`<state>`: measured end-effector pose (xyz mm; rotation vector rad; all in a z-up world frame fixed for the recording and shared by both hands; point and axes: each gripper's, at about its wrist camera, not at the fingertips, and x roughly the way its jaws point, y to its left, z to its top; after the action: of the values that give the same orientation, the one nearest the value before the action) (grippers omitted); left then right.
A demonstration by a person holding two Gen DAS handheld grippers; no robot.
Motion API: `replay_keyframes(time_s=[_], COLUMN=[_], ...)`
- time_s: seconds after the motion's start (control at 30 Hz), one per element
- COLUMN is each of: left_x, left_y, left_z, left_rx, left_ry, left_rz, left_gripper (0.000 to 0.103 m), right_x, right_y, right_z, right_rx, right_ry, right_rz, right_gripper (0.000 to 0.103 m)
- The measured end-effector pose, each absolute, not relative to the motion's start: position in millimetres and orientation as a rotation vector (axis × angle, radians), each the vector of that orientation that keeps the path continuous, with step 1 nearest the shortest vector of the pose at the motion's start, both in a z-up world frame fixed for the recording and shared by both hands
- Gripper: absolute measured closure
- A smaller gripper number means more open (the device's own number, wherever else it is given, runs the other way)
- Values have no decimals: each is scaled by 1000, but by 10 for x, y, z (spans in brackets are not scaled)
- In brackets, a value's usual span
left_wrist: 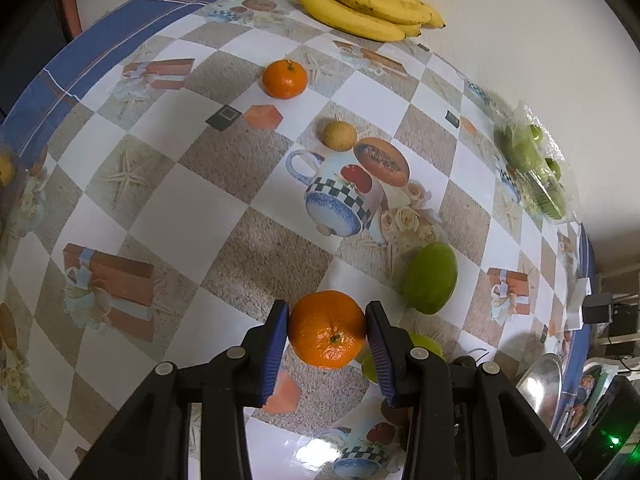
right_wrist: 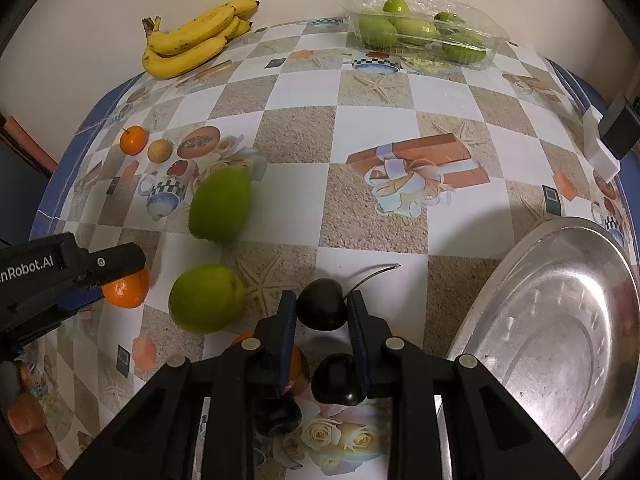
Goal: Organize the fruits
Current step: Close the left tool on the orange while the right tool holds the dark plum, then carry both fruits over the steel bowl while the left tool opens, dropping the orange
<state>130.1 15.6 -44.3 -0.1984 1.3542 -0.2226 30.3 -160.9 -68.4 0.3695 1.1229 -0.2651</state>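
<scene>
Left wrist: bananas (left_wrist: 366, 4) by the wall, second tangerine (left_wrist: 285, 79) and green mango (left_wrist: 430, 278) lie apart on the tabletop (left_wrist: 160, 216). Left gripper (left_wrist: 327, 330) angled down, pads clamped on a tangerine (left_wrist: 327, 328).

Right wrist: steel tray (right_wrist: 560, 320) at right, green apple (right_wrist: 206, 298) at left. Right gripper (right_wrist: 322, 312) closed on a dark cherry (right_wrist: 322, 308); another cherry (right_wrist: 336, 378) below.

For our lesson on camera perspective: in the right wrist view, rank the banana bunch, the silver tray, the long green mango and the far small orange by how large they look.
1. Silver tray, though nearness inflates it.
2. Banana bunch.
3. Long green mango, nearly bunch-sized; unsure.
4. Far small orange.
</scene>
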Motion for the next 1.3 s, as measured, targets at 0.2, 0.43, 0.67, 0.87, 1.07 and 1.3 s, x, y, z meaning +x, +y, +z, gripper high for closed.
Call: replay_keyframes(time_s=[0.2,0.43,0.67,0.87,1.07,1.3], left_x=[1318,1322,1276,1201,1091,894], left_y=[178,184,152,46,-104,-447], left_z=[-348,-261,-159,-88,-48,8], left_rx=[-211,-217,-217,-210,-212,-131], left_ry=[1328,1305,1283,1274,1281,1271], left_rz=[-222,-222,-233,-258,-294,-355], left_gripper=[61,61,61,61,61,61], right_x=[263,186,47,-109,-282,-540], right_y=[-1641,-1706,-1821,-2019,-2268,-2638], right_z=[-567,-347,-182,-137,-118,-179], right_rx=[385,409,417,462,510,598], right_ry=[1102,1083,1083,1076,1062,1068], right_rz=[-265,-281,-324,-366,-425,-517], right_gripper=[77,77,77,77,77,77])
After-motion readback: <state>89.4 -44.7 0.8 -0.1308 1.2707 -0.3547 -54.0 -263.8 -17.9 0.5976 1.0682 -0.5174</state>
